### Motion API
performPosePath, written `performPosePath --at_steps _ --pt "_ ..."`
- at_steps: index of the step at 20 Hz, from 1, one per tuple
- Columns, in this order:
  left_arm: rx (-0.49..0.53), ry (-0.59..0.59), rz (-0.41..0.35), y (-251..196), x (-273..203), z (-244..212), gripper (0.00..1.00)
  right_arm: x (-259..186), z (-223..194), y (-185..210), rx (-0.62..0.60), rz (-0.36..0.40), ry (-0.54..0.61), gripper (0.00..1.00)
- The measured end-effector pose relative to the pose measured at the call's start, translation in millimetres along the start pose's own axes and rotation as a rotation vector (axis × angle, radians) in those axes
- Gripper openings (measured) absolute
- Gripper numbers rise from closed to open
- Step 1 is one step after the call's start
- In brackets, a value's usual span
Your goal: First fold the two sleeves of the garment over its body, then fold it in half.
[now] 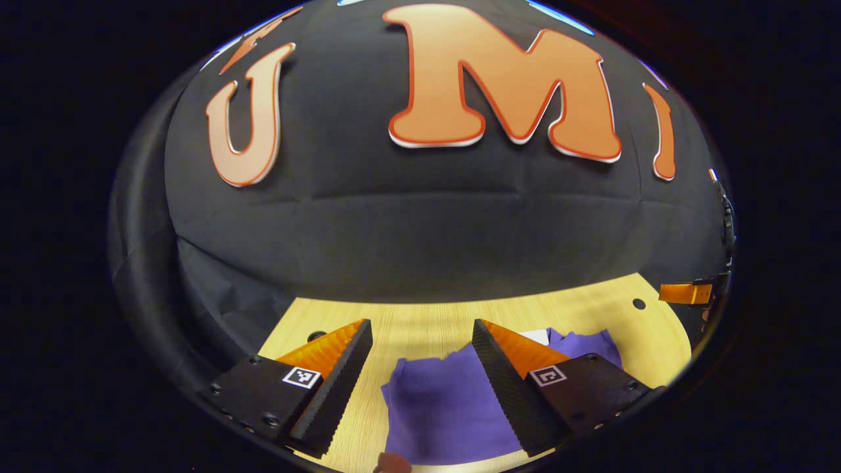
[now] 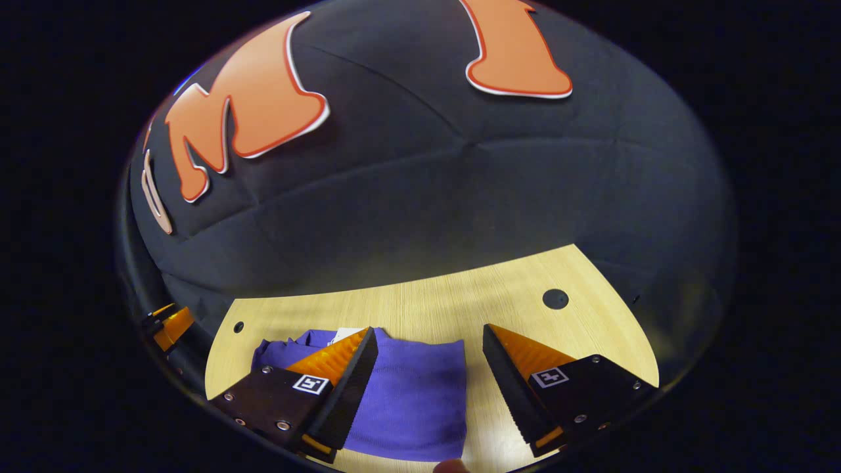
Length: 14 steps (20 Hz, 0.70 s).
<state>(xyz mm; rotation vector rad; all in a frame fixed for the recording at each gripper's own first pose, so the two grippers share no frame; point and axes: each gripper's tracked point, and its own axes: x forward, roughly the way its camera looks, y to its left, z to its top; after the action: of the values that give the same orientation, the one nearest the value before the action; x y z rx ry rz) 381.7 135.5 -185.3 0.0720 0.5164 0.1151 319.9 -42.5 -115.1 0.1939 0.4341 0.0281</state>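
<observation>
A purple garment (image 1: 440,407) lies in a compact folded bundle on the light wooden table (image 1: 420,325). In the left gripper view my left gripper (image 1: 420,338) stands open above it, one finger over the bare wood to its left, the other over the cloth. In the right gripper view the same garment (image 2: 417,394) lies flat, a white tag showing at its far edge. My right gripper (image 2: 430,341) is open above it, its left finger over the cloth and its right finger over the wood. Nothing is held between either pair of fingers.
The black booth wall (image 1: 420,243) rises right behind the table's far edge. A round hole (image 2: 555,299) in the tabletop lies to the right of the garment. The other gripper (image 1: 686,292) shows at the right edge of the left gripper view.
</observation>
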Motion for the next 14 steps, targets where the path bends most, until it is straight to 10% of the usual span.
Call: performPosePath --at_steps 14 --pt "-0.075 -0.309 -0.063 -9.0 -132.4 42.9 0.99 -127.2 49.5 47.3 -0.123 0.021 -0.371 0.95"
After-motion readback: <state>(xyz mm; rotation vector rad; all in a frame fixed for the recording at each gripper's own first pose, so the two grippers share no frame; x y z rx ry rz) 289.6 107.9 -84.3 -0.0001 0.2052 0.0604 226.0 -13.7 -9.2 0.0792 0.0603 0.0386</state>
